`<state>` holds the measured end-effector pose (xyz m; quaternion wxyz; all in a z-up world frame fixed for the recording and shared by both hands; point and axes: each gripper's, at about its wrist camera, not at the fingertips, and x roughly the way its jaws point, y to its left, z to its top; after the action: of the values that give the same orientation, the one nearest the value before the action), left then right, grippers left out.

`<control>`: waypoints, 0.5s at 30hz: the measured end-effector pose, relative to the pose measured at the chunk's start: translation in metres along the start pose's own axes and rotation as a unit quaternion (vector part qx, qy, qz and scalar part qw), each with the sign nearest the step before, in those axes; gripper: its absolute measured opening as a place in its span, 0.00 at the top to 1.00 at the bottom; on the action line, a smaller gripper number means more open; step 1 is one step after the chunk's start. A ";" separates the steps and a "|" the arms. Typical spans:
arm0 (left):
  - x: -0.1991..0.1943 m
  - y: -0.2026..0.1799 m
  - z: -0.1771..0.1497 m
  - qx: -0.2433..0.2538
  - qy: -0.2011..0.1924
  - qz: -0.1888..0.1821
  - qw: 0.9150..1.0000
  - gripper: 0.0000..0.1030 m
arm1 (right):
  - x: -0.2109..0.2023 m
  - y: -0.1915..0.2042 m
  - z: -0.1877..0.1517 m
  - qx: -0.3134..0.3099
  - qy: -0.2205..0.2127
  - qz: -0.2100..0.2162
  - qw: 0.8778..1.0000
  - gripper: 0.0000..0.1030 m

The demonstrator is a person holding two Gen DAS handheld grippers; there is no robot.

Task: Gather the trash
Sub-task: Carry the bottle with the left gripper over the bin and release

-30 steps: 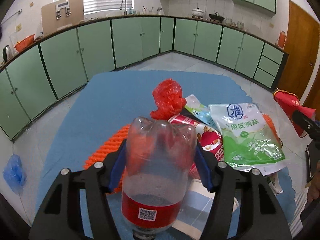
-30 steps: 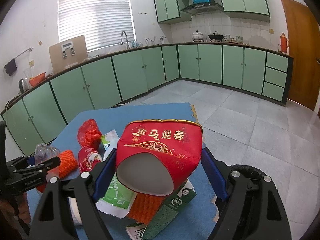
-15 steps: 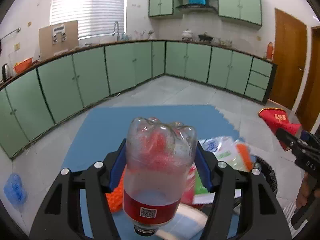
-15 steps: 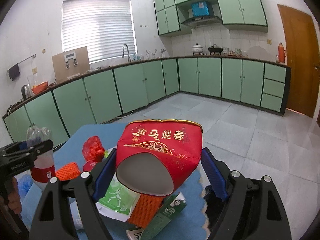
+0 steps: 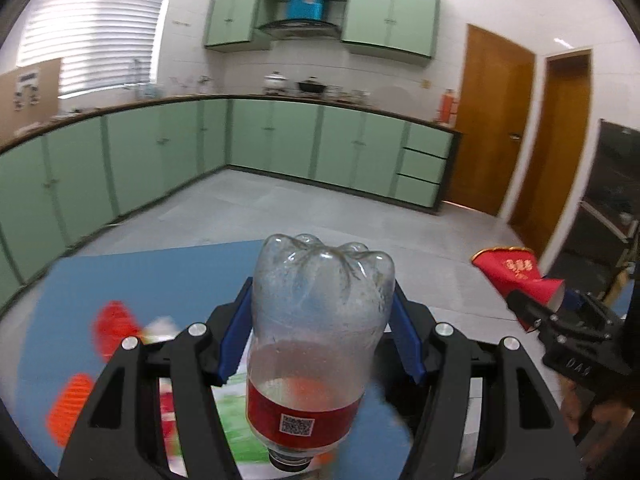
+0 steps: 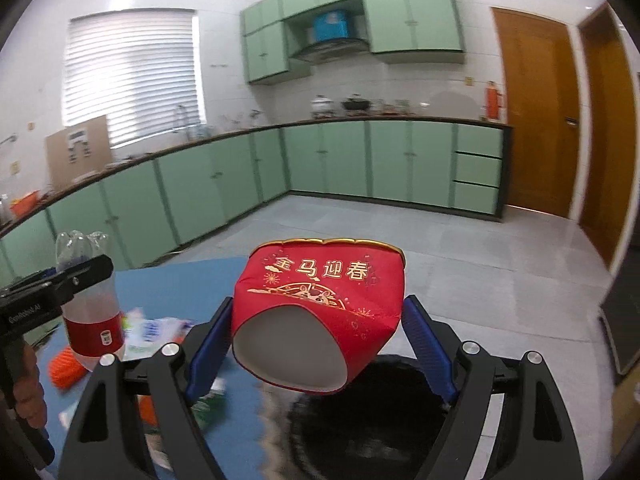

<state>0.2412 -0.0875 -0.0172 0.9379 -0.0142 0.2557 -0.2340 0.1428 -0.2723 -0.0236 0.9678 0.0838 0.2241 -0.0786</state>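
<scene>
My left gripper [image 5: 320, 334] is shut on a clear plastic bottle [image 5: 318, 332] with a red label, held base-forward above the blue mat [image 5: 152, 280]. My right gripper [image 6: 320, 330] is shut on a red paper cup [image 6: 320, 300] with gold Chinese characters, held above a black trash bin [image 6: 372, 412]. The bottle also shows in the right wrist view [image 6: 90, 300] at the left, and the cup shows in the left wrist view [image 5: 516, 280] at the right. Loose trash lies on the mat: a red plastic bag [image 5: 112, 328], orange netting [image 5: 68, 408] and a green and white packet [image 6: 148, 332].
Green kitchen cabinets [image 5: 280, 140] run along the far walls. Grey tiled floor [image 6: 460, 248] lies beyond the mat. Brown doors [image 5: 496, 120] stand at the right. A dark appliance [image 5: 612, 184] stands at the far right.
Both grippers have lifted and swung to the right with their loads. The table trash has slid to the lower left of both views, and the black bin has come under the right gripper.
</scene>
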 end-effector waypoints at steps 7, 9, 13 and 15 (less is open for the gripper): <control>0.061 -0.072 -0.017 0.002 0.014 -0.063 0.998 0.41 | 0.000 -0.061 -0.010 0.012 0.013 -0.053 0.998 0.21; 0.077 -0.089 -0.025 0.005 0.021 -0.072 0.997 0.41 | 0.005 -0.073 -0.014 0.018 0.021 -0.061 0.998 0.21; 0.112 -0.119 -0.049 0.013 0.038 -0.084 0.996 0.41 | 0.024 -0.097 -0.027 0.018 0.042 -0.075 0.996 0.21; 0.128 -0.126 -0.057 0.012 0.048 -0.087 0.995 0.41 | 0.033 -0.107 -0.033 0.020 0.052 -0.081 0.995 0.21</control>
<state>0.2565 -0.2515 -0.1093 0.9007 -0.0138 0.2953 -0.3183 0.1376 -0.3739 -0.0816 0.9434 0.0890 0.2784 -0.1568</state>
